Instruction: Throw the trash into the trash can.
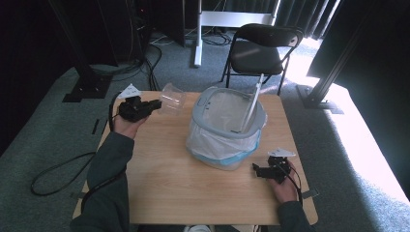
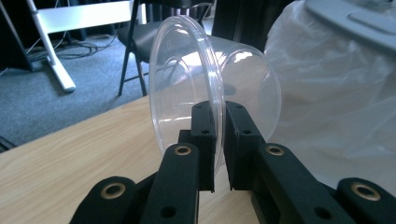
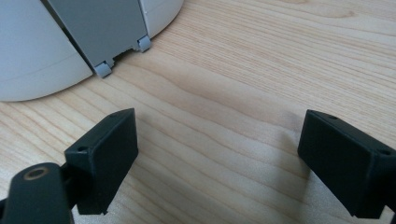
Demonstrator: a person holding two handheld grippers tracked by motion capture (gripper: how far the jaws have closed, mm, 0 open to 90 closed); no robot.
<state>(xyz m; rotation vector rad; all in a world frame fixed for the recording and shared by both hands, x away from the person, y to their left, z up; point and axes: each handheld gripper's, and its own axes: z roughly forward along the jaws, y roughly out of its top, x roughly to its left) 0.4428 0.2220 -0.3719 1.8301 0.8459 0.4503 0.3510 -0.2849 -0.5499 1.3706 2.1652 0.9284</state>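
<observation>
A clear plastic cup [image 1: 172,99] lies on its side in the air over the table's far left corner, held by its rim. My left gripper [image 1: 153,105] is shut on that rim; in the left gripper view the cup [image 2: 187,79] has its wall pinched between the two black pads of that gripper [image 2: 220,135]. A grey-rimmed bin [image 1: 227,121] lined with a white bag stands mid-table, its lid tilted up. My right gripper [image 1: 257,170] rests low at the bin's near right, open, and in its own view the right gripper [image 3: 219,154] has bare wood between its jaws.
The wooden table [image 1: 169,183] has free room in front of the bin. The bag's side [image 2: 336,93] bulges close to the right of the cup. A white and grey rounded base [image 3: 37,60] lies just ahead of my right gripper. A black chair [image 1: 261,48] stands beyond the table.
</observation>
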